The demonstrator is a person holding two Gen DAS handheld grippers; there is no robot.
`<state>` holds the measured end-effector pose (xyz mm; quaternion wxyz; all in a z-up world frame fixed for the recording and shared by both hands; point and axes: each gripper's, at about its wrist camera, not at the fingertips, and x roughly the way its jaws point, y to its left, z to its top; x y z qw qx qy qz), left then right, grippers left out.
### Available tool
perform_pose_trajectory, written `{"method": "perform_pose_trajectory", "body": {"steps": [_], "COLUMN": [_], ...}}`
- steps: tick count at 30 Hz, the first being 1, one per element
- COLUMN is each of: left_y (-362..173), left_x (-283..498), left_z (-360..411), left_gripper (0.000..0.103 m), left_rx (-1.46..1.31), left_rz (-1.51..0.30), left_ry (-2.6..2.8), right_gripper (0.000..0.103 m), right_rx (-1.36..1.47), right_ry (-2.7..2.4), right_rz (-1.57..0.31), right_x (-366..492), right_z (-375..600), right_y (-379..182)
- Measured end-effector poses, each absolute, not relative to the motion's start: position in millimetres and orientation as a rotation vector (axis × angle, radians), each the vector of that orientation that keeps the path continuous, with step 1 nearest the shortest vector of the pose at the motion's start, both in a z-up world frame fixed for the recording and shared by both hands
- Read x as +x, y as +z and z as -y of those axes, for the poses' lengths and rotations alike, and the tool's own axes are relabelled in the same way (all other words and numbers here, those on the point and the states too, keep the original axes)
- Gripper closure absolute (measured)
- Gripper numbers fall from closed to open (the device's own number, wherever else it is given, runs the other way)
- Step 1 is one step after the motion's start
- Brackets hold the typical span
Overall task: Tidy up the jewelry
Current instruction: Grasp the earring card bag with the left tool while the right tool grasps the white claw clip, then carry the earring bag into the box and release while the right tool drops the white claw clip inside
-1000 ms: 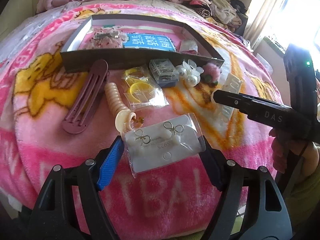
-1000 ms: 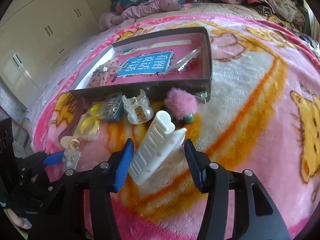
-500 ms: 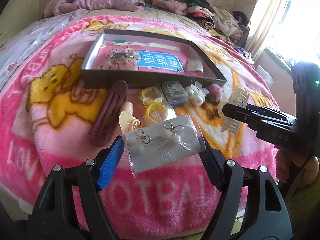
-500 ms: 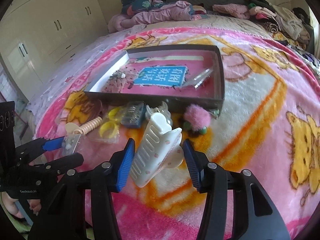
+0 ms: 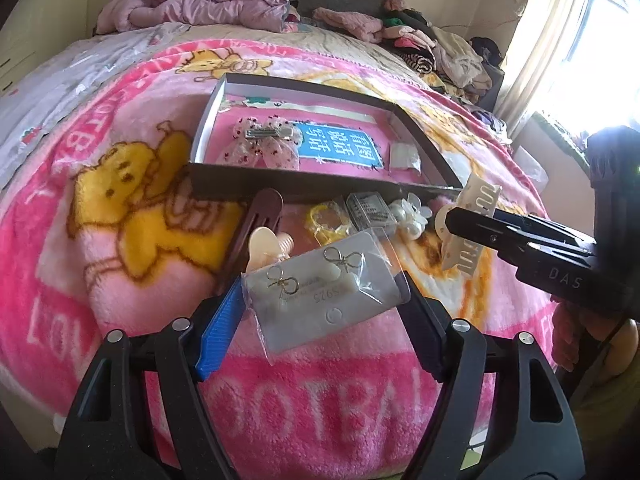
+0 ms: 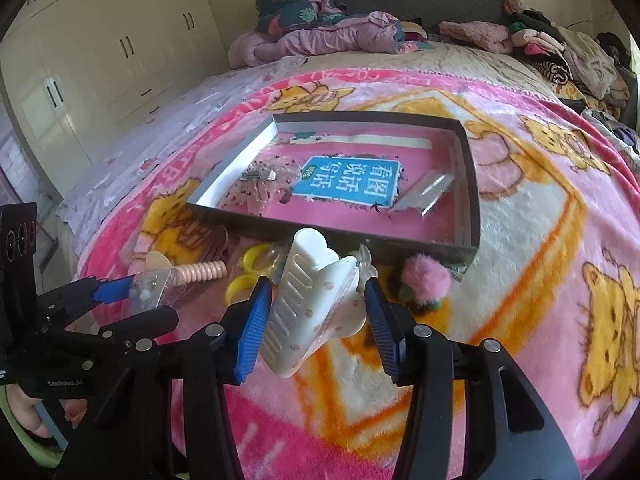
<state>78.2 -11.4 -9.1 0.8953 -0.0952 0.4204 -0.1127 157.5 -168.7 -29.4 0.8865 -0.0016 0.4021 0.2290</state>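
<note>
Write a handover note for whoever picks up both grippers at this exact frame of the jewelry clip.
Left gripper: shut on the bagged earring card, held above the blanket.
Right gripper: shut on the white claw clip, also lifted, in front of the tray.
Tray: already holds a lace bow clip, a small clear packet and a blue printed card.
Left on the blanket by the tray's near wall: maroon hair clip, beige spiral hair tie, yellow rings in a bag, small grey box, white pearl clip, pink pom-pom.
Next, probably: place both held items in the tray, then collect the rest.
</note>
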Motion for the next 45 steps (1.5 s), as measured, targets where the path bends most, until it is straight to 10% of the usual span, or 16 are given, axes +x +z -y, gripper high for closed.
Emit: {"method": "perform_pose_trajectory", "body": {"steps": [45], "left_y": [5], "left_x": [213], "left_z": [8], "left_gripper": [0.038], "left_rx": [-0.176], "left_rz": [-0.911], "left_ry": [-0.245], "right_gripper": [0.059], "right_rx": [0.021], "right_ry": [0.378], "right_rz": [-0.783], "right_x": [256], "right_z": [204], "right_y": [-20]}}
